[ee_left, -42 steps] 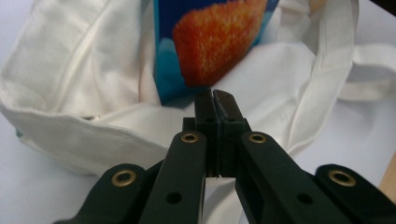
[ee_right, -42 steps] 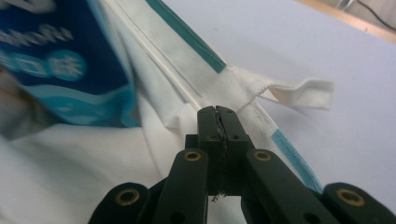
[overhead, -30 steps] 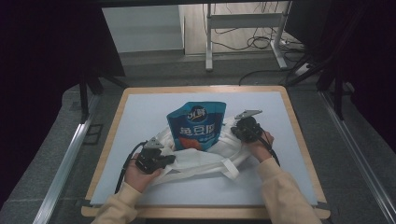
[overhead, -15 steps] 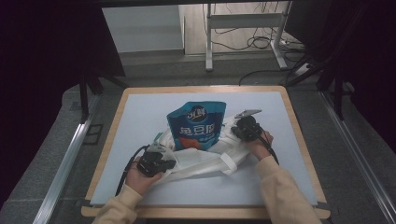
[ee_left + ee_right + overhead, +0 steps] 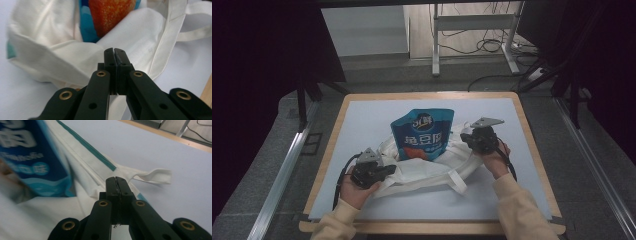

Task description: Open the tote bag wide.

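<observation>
A blue snack pouch (image 5: 423,135) stands partly inside a white cloth tote bag (image 5: 422,167) near the middle of the pale blue table mat (image 5: 362,120). The pouch's long axis runs away from the person, its sealed top edge pointing toward the far side of the table and its lower end tucked into the bag's mouth. The bag lies flat and crumpled, its length running left to right across the mat, with one strap (image 5: 457,180) trailing toward the person.

On the pouch's face, large white characters in an East Asian script sit in a row on the blue ground, with a smaller round logo above them; they are too small and soft to read with confidence. An orange-red picture fills the lower part of the face, seen close up in the left gripper view (image 5: 112,12). A teal stripe runs along the bag's hem (image 5: 85,145).

The left gripper (image 5: 388,170) has its jaws pressed together on the bag's left rim, pinching a fold of the white cloth. The right gripper (image 5: 464,137) is likewise closed on the bag's right edge, near a strap loop (image 5: 155,176), just beside the pouch.
</observation>
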Demonstrator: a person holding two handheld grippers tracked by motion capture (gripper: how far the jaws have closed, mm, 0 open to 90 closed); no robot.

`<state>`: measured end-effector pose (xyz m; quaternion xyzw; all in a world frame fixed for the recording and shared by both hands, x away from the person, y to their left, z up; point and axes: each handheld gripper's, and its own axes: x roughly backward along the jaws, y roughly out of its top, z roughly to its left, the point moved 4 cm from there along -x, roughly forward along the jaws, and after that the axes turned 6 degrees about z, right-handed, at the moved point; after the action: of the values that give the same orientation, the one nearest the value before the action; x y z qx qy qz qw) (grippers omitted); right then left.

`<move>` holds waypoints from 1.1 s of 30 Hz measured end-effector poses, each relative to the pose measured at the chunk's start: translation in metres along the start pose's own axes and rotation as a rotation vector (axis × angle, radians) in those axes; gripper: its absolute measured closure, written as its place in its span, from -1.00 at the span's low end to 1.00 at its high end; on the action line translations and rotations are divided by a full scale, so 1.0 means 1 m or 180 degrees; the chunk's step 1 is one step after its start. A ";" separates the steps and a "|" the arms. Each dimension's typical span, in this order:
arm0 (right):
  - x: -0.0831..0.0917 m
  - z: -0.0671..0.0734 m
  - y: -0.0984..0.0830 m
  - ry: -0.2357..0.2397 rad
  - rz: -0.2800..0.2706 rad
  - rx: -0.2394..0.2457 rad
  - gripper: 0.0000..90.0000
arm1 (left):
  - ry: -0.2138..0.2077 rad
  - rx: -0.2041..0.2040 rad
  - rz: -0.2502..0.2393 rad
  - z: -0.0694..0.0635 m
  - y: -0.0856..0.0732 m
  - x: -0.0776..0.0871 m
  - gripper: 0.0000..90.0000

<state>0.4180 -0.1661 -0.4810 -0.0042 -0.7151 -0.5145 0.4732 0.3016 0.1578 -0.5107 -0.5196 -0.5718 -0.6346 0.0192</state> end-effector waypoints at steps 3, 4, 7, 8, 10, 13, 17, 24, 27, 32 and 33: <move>0.013 0.006 -0.004 0.0062 -0.0115 0.0037 0.96 | 0.0086 0.0009 -0.0115 0.005 0.000 0.008 0.94; 0.017 0.007 -0.007 0.0088 -0.0139 0.0037 0.96 | 0.0115 0.0017 -0.0151 0.007 -0.001 0.011 0.94; 0.029 0.008 -0.015 0.0107 -0.0239 0.0029 0.96 | 0.0162 0.0064 -0.0219 0.013 -0.002 0.016 0.90; 0.034 0.008 -0.018 0.0125 -0.0272 0.0021 0.96 | 0.0167 0.0081 -0.0230 0.015 -0.003 0.017 0.89; 0.043 0.007 -0.023 0.0133 -0.0317 0.0031 0.90 | 0.0184 0.0115 -0.0243 0.018 -0.004 0.019 0.86; 0.058 0.007 -0.034 0.0134 -0.0372 0.0050 0.68 | 0.0255 0.0129 -0.0265 0.021 -0.006 0.020 0.71; 0.074 0.006 -0.053 0.0028 -0.0459 0.0058 0.18 | 0.0467 0.0140 -0.0345 0.024 -0.008 0.022 0.25; 0.081 -0.009 -0.088 -0.0060 -0.0387 -0.0174 -0.03 | 0.0588 0.0297 -0.0256 0.039 -0.021 0.023 -0.09; 0.079 -0.018 -0.100 -0.0090 -0.0338 -0.0290 -0.05 | 0.0625 0.0339 -0.0179 0.046 -0.029 0.021 -0.12; 0.076 -0.024 -0.107 -0.0141 -0.0263 -0.0365 -0.08 | 0.0644 0.0384 -0.0157 0.051 -0.034 0.021 -0.15; 0.076 -0.024 -0.107 -0.0148 -0.0268 -0.0366 -0.09 | 0.0652 0.0382 -0.0150 0.052 -0.034 0.021 -0.16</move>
<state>0.3398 -0.2707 -0.5073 -0.0133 -0.6947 -0.5739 0.4334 0.3036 0.2204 -0.5307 -0.4365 -0.6158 -0.6492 0.0937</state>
